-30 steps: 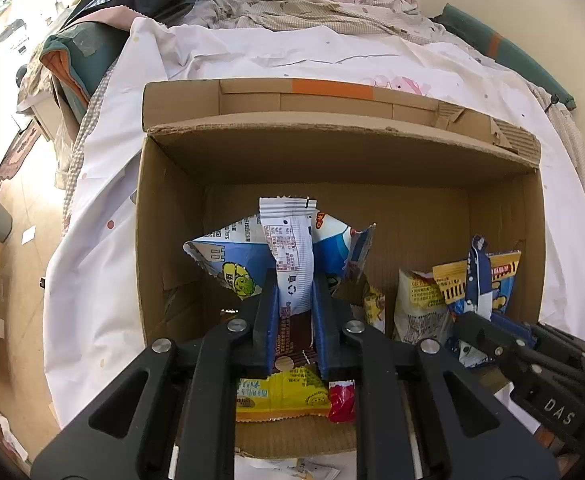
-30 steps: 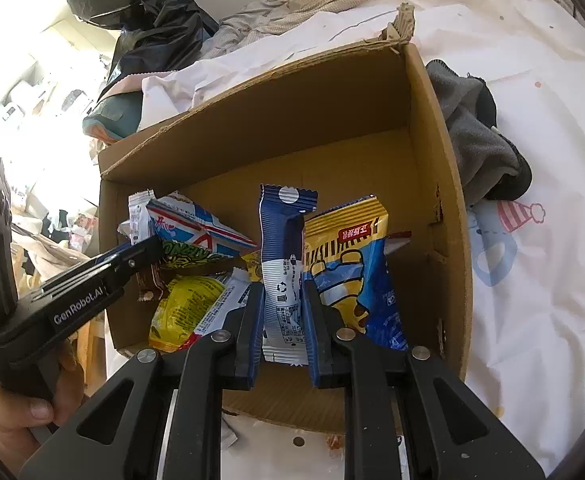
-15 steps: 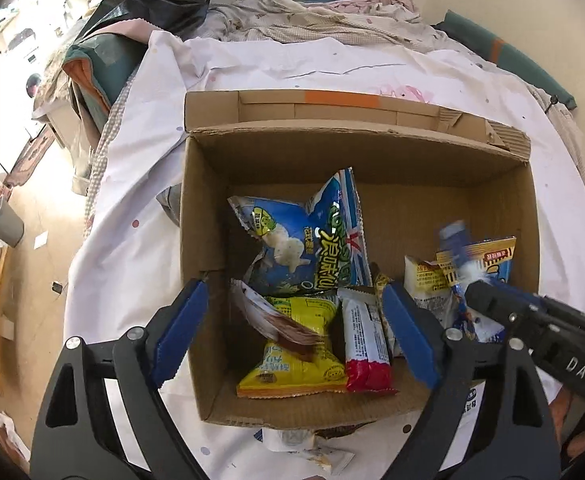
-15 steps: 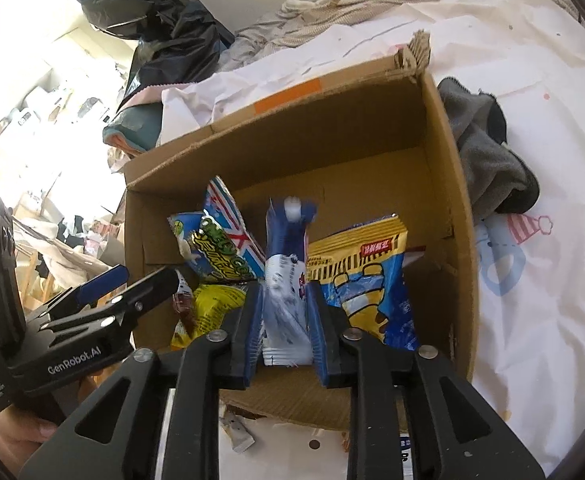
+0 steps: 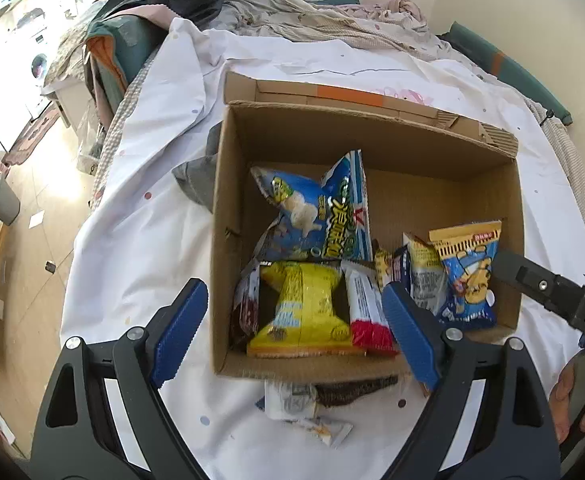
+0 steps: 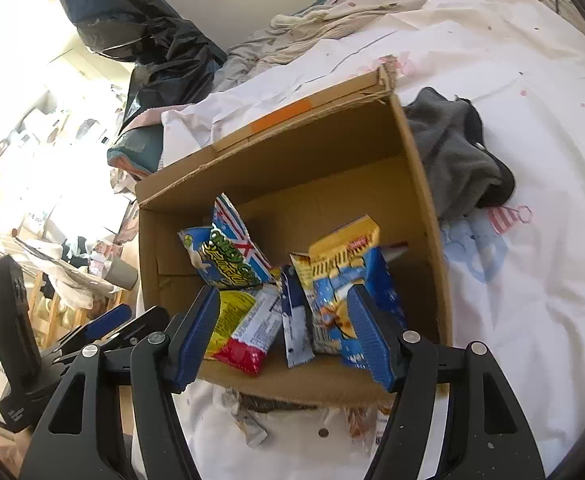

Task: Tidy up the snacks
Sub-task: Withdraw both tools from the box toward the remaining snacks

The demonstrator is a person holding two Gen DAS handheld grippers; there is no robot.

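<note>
Fingers (image 5: 406, 330) of both grippers apart over cardboard box (image 5: 228, 184) of snack packets (image 5: 304, 308), grey cloth (image 6: 452, 156) beside it.

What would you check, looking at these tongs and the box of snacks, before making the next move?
1. Left tongs open, nothing held: ok.
2. Right tongs have just been opening, no pad pressing a packet: ok.
3. Narrow dark-blue snack packet inside the brown cardboard box: ok.
4. Yellow crinkly snack packet inside the box: ok.
5. All snacks boxed: not ok, small white wrappers lie on the white sheet outside.
6. Wrappers full or empty: cannot tell.
</note>
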